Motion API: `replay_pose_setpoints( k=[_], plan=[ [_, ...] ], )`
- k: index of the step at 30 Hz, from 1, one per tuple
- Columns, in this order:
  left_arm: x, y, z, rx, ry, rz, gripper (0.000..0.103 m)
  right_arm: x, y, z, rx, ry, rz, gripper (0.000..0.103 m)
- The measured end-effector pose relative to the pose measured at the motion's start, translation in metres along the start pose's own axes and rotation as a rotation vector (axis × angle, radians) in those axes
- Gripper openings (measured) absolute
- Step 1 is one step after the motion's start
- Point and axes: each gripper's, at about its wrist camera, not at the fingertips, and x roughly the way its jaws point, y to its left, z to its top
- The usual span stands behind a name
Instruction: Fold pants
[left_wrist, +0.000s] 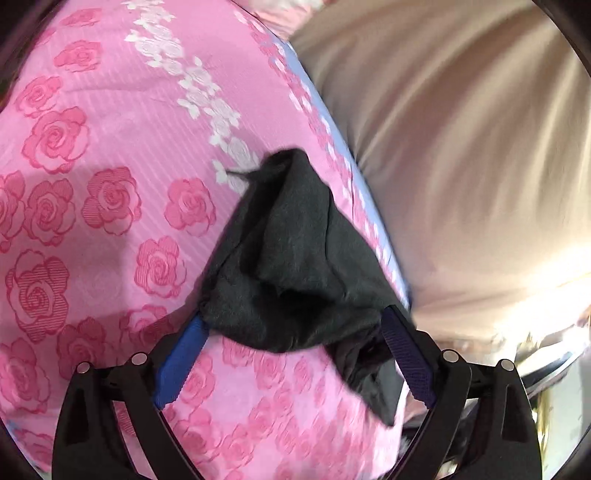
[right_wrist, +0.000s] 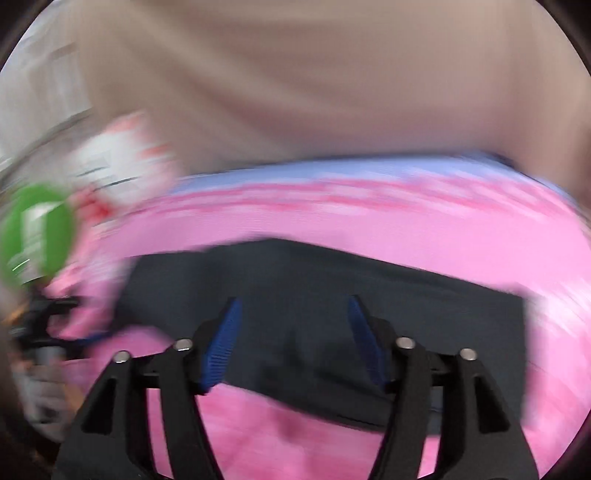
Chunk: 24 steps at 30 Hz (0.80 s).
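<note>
Both tongs stood wide open. Left gripper (left_wrist: 295, 332) had its blue fingers (left_wrist: 181, 365) spread far apart, and a bunched-up part of the dark gray pants (left_wrist: 291, 254) lay between them, draped over the tips. The tips touched the cloth but were not squeezing it. That lump of pants sat on the pink bed cover (left_wrist: 92, 206) with its rose pattern, close to the bed's edge. A light blue strip (left_wrist: 314, 96) ran along that edge. Past the strip was a big tan cloth (left_wrist: 461, 140) with soft folds.

Right gripper (right_wrist: 293, 343) also had its blue fingers (right_wrist: 221, 347) far apart, with nothing pinched between them. It hung over the pants (right_wrist: 332, 288), which lay flat and wide there, like a dark rectangle. Pink cover (right_wrist: 332, 229) showed all around the dark rectangle, in front of it and behind it, so there was open bed on every side. Farther back came the blue strip (right_wrist: 332, 171) again and then the tan cloth (right_wrist: 295, 74).

At the left side of that view was a round green thing (right_wrist: 37, 236) with a white mark. This view was very blurry, so I could not read it or tell what it was.
</note>
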Motion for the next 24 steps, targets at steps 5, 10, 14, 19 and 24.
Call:
replay_pose_setpoints(
  k=[5, 10, 14, 19, 24],
  plan=[
    [0.006, -0.001, 0.002, -0.062, -0.052, -0.001, 0.091, -0.003, -0.135, -0.036, 0.292, 0.070, -0.114, 0.070],
    [0.009, -0.004, 0.000, -0.087, -0.101, 0.018, 0.091, 0.018, -0.144, -0.052, 0.326, 0.078, 0.031, 0.081],
    [0.011, -0.007, 0.001, -0.107, -0.126, 0.039, 0.091, 0.038, -0.117, -0.042, 0.213, 0.122, 0.058, 0.016],
    [0.008, -0.013, 0.006, -0.118, -0.131, 0.046, 0.091, -0.016, -0.130, -0.012, 0.123, 0.003, -0.017, 0.009],
    [0.011, -0.006, 0.002, -0.134, -0.111, 0.064, 0.091, -0.022, -0.177, -0.012, 0.147, 0.006, -0.214, 0.009]
  ],
)
